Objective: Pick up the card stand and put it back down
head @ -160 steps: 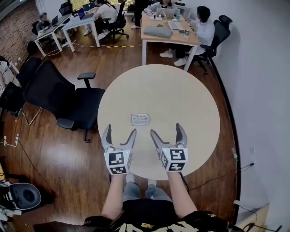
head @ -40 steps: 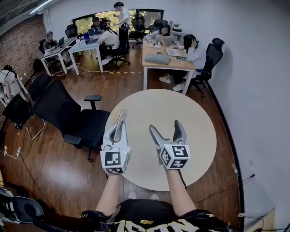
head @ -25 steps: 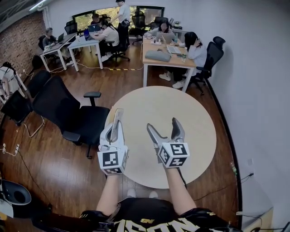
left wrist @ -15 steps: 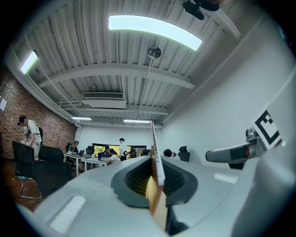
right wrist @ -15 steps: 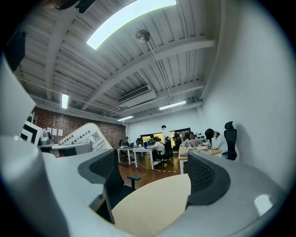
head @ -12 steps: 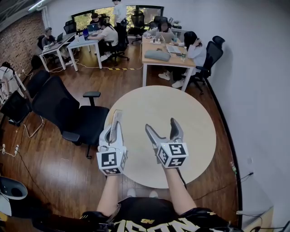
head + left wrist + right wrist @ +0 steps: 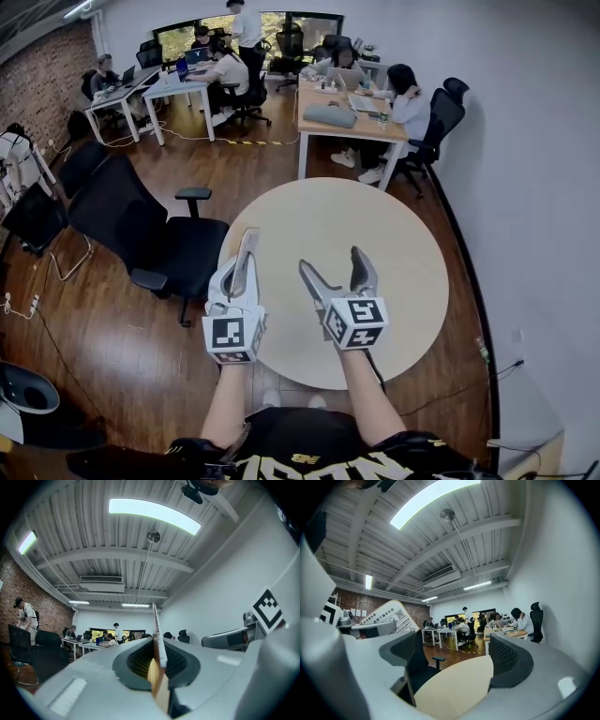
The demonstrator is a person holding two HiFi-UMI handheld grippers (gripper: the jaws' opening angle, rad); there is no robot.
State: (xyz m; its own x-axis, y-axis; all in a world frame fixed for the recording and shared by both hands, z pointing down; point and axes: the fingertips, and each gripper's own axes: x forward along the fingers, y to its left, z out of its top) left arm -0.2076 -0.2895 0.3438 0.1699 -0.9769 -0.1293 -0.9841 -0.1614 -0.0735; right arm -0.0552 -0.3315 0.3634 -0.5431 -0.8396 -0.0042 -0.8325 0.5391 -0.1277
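The card stand (image 7: 246, 249), a thin white card on a pale wooden base, is raised off the round table (image 7: 375, 225) over its left edge. My left gripper (image 7: 236, 274) is shut on the stand. In the left gripper view the card stand (image 7: 157, 641) runs edge-on straight up between the closed pads of the left gripper (image 7: 157, 662). My right gripper (image 7: 331, 261) hovers open and empty beside it, above the table. The right gripper view shows the printed face of the card stand (image 7: 389, 616) at the left and the right gripper (image 7: 457, 663) open over the table (image 7: 454, 686).
A black office chair (image 7: 159, 225) stands close to the table's left side. A white wall (image 7: 525, 187) runs along the right. Farther back are desks (image 7: 349, 98) with seated people and more chairs. Wooden floor surrounds the table.
In the oldest frame the card stand lay on the table between two open grippers; since then the left gripper holds it in the air. Over the last second nothing has visibly moved.
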